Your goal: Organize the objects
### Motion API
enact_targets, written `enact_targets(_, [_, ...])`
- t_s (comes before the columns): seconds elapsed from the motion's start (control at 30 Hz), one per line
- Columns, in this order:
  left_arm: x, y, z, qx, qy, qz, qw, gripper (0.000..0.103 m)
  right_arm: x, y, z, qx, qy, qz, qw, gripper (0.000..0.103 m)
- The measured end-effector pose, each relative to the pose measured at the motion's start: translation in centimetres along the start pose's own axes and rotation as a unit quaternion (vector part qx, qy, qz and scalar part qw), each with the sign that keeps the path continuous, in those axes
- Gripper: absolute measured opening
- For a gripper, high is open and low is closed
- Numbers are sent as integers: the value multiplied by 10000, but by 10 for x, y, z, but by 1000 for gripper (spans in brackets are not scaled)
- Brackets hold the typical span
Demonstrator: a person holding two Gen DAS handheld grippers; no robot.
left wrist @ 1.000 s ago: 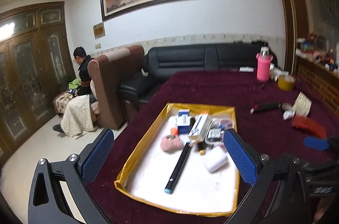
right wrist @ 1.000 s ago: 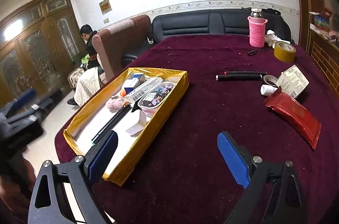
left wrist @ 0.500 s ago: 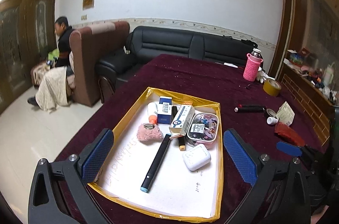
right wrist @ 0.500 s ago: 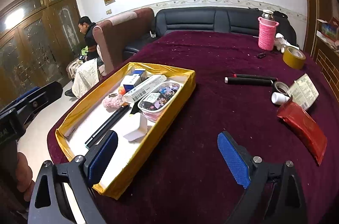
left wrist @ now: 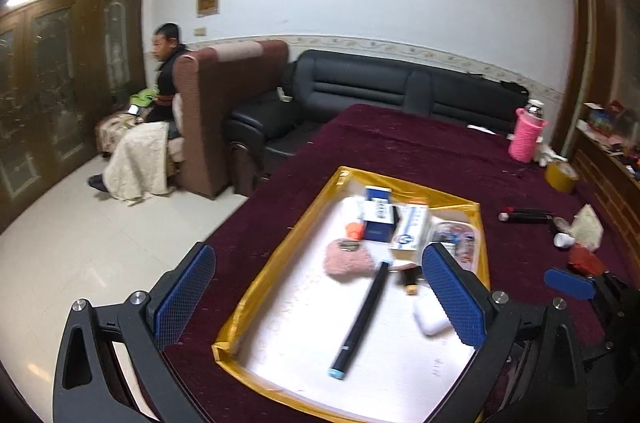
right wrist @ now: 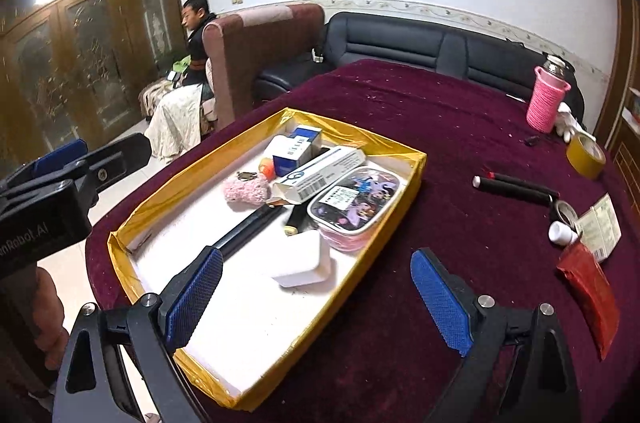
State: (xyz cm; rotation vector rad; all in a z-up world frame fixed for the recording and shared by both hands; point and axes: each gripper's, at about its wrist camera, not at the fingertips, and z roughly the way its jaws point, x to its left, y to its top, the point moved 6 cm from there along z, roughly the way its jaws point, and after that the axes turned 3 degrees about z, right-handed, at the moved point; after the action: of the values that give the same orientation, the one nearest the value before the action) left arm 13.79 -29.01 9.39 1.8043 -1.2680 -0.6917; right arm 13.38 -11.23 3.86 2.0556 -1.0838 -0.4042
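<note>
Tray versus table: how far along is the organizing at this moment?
Partly done. The gold-edged tray already holds boxes, a pink pouch, a black stick, a printed case and a white case. Nothing is in hand: the left hand-held gripper and the right hand-held gripper are both open and empty. Left on the cloth: black tube, red packet, yellow tape, pink bottle.
</note>
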Motion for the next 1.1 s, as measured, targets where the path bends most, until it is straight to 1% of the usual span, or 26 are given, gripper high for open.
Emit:
enact_targets(0.2, [13, -7, 11, 171, 86, -96, 9998, 103, 13, 3, 13, 134, -59, -146, 9998, 98])
enact_targets(0.3, [18, -11, 17, 277, 186, -106, 9994, 103, 21, 3, 20, 201, -110, -229, 9995, 98])
enact_targets(0.43, [19, -17, 23, 405, 203, -53, 9990, 103, 28, 6, 32, 341, -325, -357, 9983, 98])
enact_targets(0.57, [19, -20, 27, 503, 182, -19, 9986, 103, 30, 9, 41, 450, -486, -346, 9972, 98])
enact_targets(0.67, [21, -22, 30, 558, 235, -43, 9982, 103, 26, 13, 43, 424, -668, -282, 9965, 98])
enact_targets(0.8, [23, -23, 36, 668, 306, -85, 9973, 103, 23, 15, 43, 329, -934, -353, 9945, 98])
enact_targets(1.1, [17, -26, 40, 816, 307, -41, 9962, 103, 23, 11, 49, 405, -950, -435, 9937, 98])
